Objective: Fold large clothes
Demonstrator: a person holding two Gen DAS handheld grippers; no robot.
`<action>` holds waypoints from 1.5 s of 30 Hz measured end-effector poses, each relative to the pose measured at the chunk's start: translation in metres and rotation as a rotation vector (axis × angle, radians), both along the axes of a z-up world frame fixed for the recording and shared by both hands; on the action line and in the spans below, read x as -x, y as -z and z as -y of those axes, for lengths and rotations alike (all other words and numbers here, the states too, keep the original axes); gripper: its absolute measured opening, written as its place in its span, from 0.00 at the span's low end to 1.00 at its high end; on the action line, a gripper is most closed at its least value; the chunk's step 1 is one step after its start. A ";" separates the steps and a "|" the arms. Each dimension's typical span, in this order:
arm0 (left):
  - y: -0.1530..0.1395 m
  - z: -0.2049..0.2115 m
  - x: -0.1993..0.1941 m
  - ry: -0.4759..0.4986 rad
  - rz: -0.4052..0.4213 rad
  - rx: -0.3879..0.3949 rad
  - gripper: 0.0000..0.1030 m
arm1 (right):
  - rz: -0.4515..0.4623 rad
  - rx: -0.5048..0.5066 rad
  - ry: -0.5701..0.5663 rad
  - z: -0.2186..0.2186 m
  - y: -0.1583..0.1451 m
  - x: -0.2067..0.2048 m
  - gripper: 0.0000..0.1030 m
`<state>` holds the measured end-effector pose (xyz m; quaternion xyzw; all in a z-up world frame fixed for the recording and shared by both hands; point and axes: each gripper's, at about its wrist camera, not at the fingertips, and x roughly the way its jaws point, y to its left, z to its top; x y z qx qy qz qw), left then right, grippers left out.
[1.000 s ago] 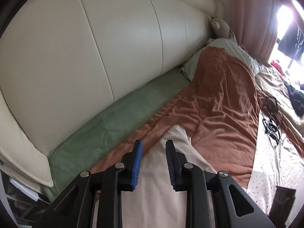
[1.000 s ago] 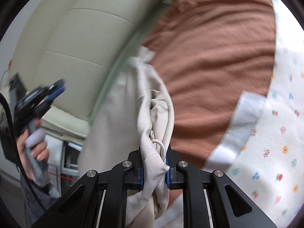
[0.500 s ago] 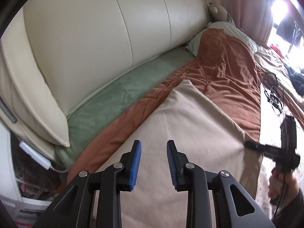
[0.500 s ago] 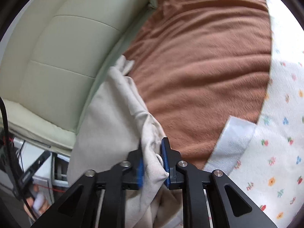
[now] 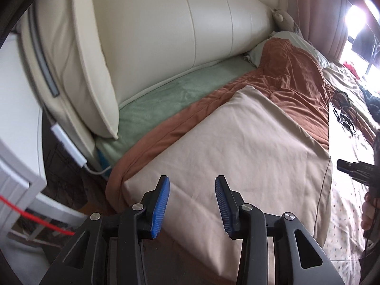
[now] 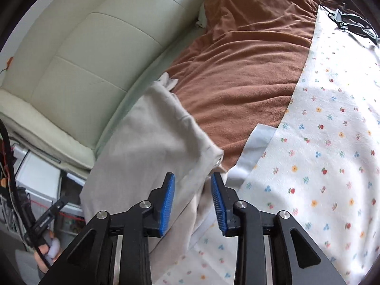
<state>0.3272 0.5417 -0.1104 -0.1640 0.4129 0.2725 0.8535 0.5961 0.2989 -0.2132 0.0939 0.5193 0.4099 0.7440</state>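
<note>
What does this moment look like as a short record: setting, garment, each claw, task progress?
setting: bed with a brown blanket, floral sheet, cream headboard
garment: beige cloth spread flat over the blanket and sheet
left claw: open, nothing between the pads, above the cloth's near edge; jaws have just been opening
right claw: open, pads off the cloth's corner; jaws have just been opening
progress: cloth laid out and let go by both; next fold not yet begun

A rust-brown blanket [image 5: 296,76] covers the bed beside a cream padded headboard [image 5: 166,23], with a floral sheet [image 6: 320,154] to the right.
</note>
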 end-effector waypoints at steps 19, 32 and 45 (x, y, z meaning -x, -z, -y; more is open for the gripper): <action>0.078 0.079 0.038 -0.005 -0.049 0.080 0.49 | 0.046 0.052 -0.215 -0.039 0.004 0.151 0.63; 0.061 0.070 0.072 -0.065 -0.010 0.027 0.49 | 0.054 0.195 -0.293 -0.027 0.050 0.207 0.63; 0.035 0.079 0.109 -0.089 0.056 0.063 0.49 | 0.075 0.173 -0.221 0.030 0.018 0.211 0.61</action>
